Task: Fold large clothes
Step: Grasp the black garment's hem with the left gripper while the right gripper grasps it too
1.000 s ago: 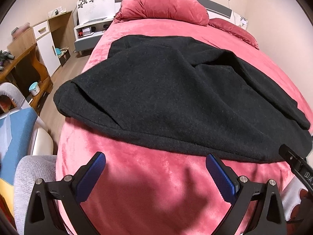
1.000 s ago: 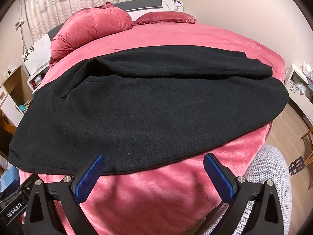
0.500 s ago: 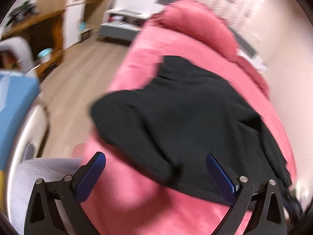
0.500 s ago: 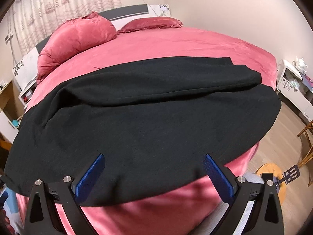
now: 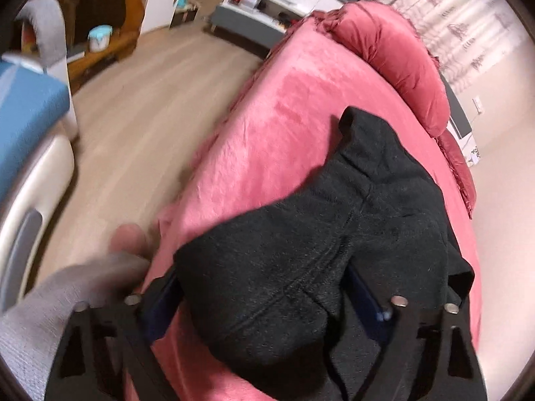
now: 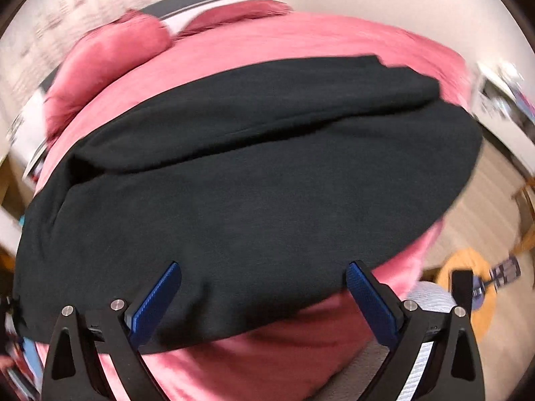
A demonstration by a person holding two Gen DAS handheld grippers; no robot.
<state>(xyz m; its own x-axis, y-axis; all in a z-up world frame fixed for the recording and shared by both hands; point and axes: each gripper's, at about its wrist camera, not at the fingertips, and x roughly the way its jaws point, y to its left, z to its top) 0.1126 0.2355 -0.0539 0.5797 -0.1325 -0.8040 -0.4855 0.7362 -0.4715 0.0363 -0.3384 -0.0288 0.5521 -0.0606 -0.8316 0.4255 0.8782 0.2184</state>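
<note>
In the left wrist view the left gripper [image 5: 264, 304] fills the bottom of the frame, its jaws closing with a bunched end of the black garment [image 5: 301, 267] between them — the blue pads sit at either side of the cloth, and it is too blurred to tell whether they press it yet. A grey sleeve [image 5: 67, 304] and a fingertip show at lower left. The garment runs up the frame over the pink bed [image 5: 284, 127], whose left edge drops to open wood floor [image 5: 140, 107].

In the right wrist view the right gripper [image 6: 264, 300] stands wide, nothing pinched — its pads hover over the garment's near hem, low in the frame. The cloth spreads wide across the bed toward the pillows [image 6: 110, 63] at upper left; floor shows at right. No writing can be read.
</note>
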